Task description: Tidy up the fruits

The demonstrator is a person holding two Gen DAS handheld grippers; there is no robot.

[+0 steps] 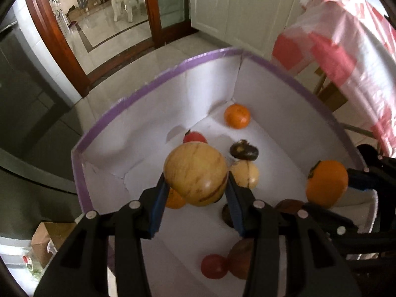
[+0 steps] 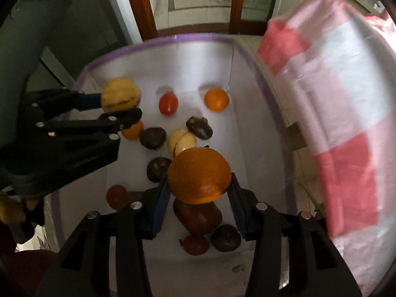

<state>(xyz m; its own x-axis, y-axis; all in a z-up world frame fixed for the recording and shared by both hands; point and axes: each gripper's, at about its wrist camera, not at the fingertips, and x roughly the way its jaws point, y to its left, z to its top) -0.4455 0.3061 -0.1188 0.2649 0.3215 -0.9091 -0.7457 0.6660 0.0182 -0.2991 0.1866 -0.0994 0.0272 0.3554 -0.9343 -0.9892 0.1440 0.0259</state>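
Note:
A white box with a purple rim (image 1: 158,79) (image 2: 198,37) lies below both grippers. My left gripper (image 1: 196,180) (image 2: 118,106) is shut on a round yellow fruit with brown stripes (image 1: 195,170) (image 2: 120,94), held over the box's left side. My right gripper (image 2: 198,180) (image 1: 331,193) is shut on an orange fruit (image 2: 199,174) (image 1: 326,183) above the box's middle. On the box floor lie several fruits: an orange (image 2: 216,102), a red tomato (image 2: 168,103), a pale yellow fruit (image 2: 182,142), dark brown ones (image 2: 199,127) and a red apple (image 2: 196,219).
A pink and white plastic bag (image 1: 346,49) (image 2: 334,99) hangs close along the box's right side. Beyond the box are tiled floor, a wooden door frame (image 1: 54,44) and white cabinets (image 1: 235,7). A cardboard carton (image 1: 47,237) sits low on the left.

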